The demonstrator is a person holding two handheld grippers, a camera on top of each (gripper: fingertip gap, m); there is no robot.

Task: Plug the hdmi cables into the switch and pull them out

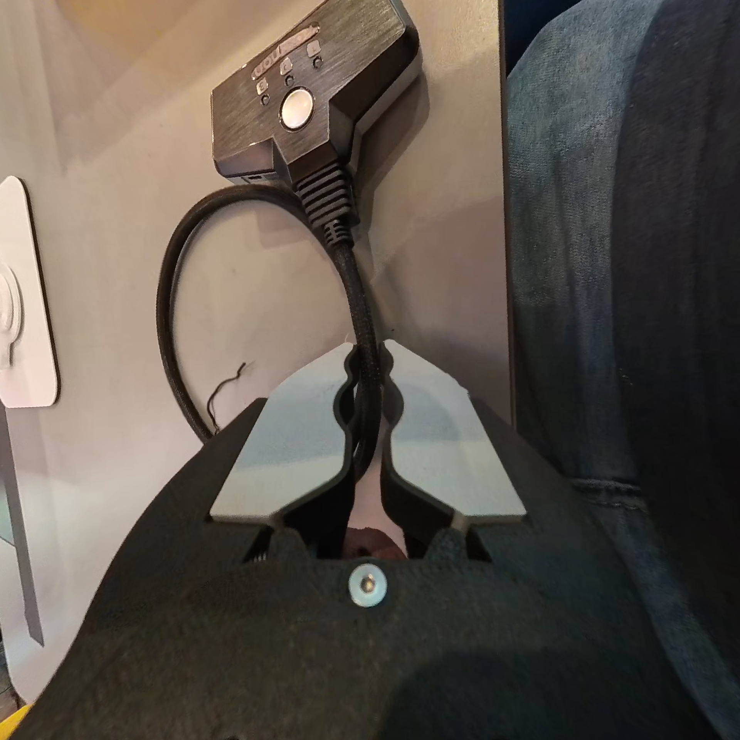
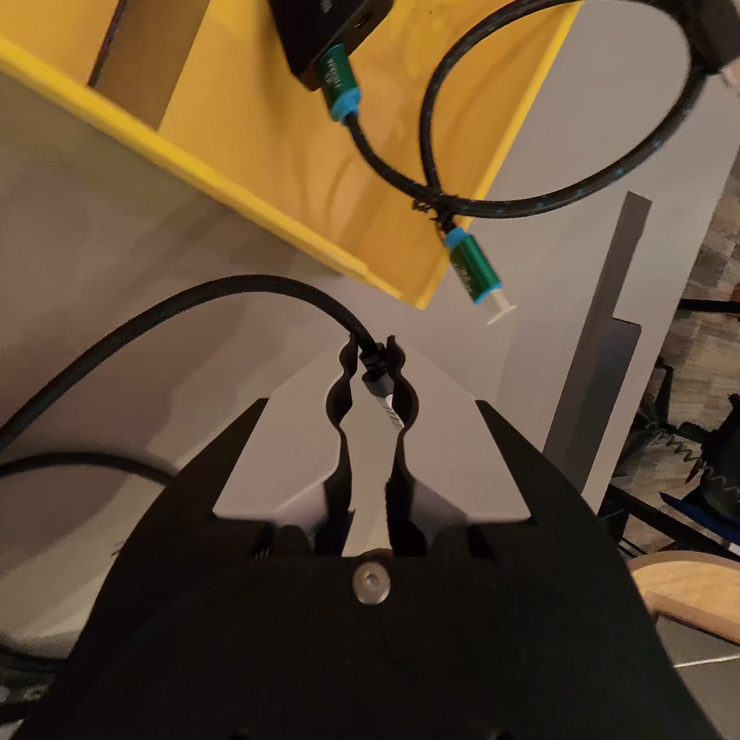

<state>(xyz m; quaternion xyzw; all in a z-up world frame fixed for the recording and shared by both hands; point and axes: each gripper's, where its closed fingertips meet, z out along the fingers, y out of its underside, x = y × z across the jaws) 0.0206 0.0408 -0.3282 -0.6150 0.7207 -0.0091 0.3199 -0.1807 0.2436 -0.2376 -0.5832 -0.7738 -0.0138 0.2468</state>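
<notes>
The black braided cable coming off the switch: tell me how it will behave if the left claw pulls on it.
The black braided cable probably flexes rather than stays stiff: it already curves in a loop. The ribbed strain relief should resist bending there. The switch looks small and may drag along.

The switch lies flat on the worktop, and everything else is placed from it. In the left wrist view its fixed cable leaves its near edge and runs straight back into the left claw, whose jaws pinch it. A loop of that cable bows out left of the switch; a flat pad lies further left. In the right wrist view the switch lies on a tray, one plug seated in its near side (the cable's other plug lies free, nearer). The right claw, well short of the switch, grips a separate connector.
</notes>
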